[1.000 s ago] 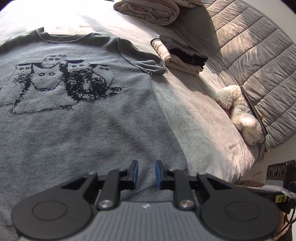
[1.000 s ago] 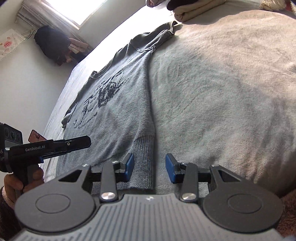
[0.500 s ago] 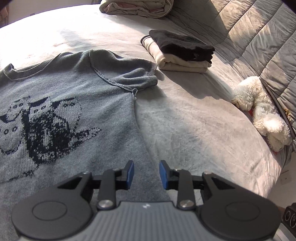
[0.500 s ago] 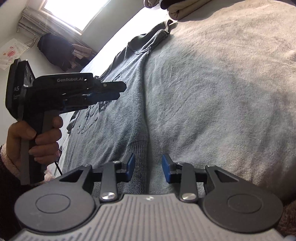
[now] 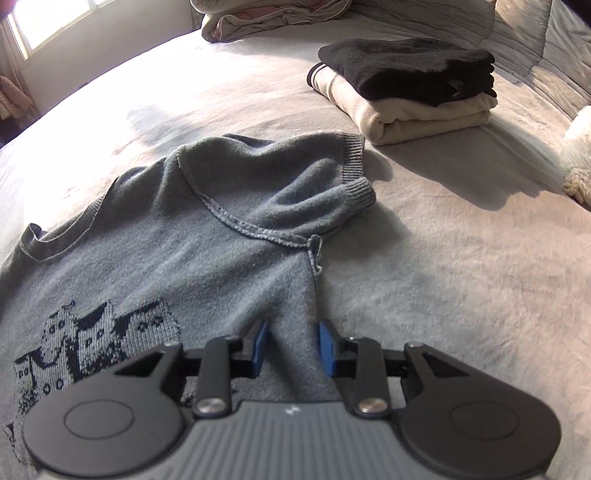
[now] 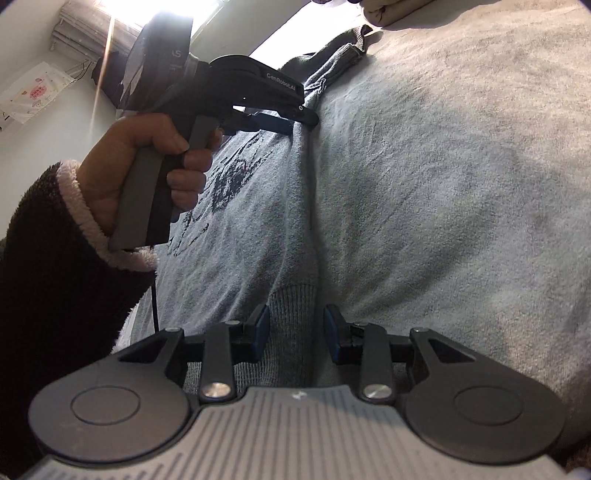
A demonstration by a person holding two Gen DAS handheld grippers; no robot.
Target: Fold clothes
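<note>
- Left gripper, bottom centre of the left wrist view: blue pads part-way apart, side edge of the grey knit sweater with the dark cat pattern lying in the gap. Pads not visibly pressing the cloth; nothing gripped.
- Right gripper, bottom centre of the right wrist view: same narrow gap, pads straddling the sweater's ribbed hem corner. Cloth sits between them, no visible pinch.
- Sweater lies flat, front up, on the pale grey fleece bed cover. It fills the lower left of the left wrist view; in the right wrist view it runs up the centre-left.
- Left side of the right wrist view: the person's left hand, dark fuzzy sleeve with a pink cuff, holding the other gripper's handle over the sweater's side edge.
- Mid frame of the left wrist view: short sleeve bunched, ribbed cuff pointing right.
- Further up, upper right: folded stack, black garment on top of a cream one, near the sleeve cuff but apart from it.
- Right edge: part of a white fluffy toy.
- Top: crumpled pale bedding; grey quilted cover upper right; bright window upper left.
</note>
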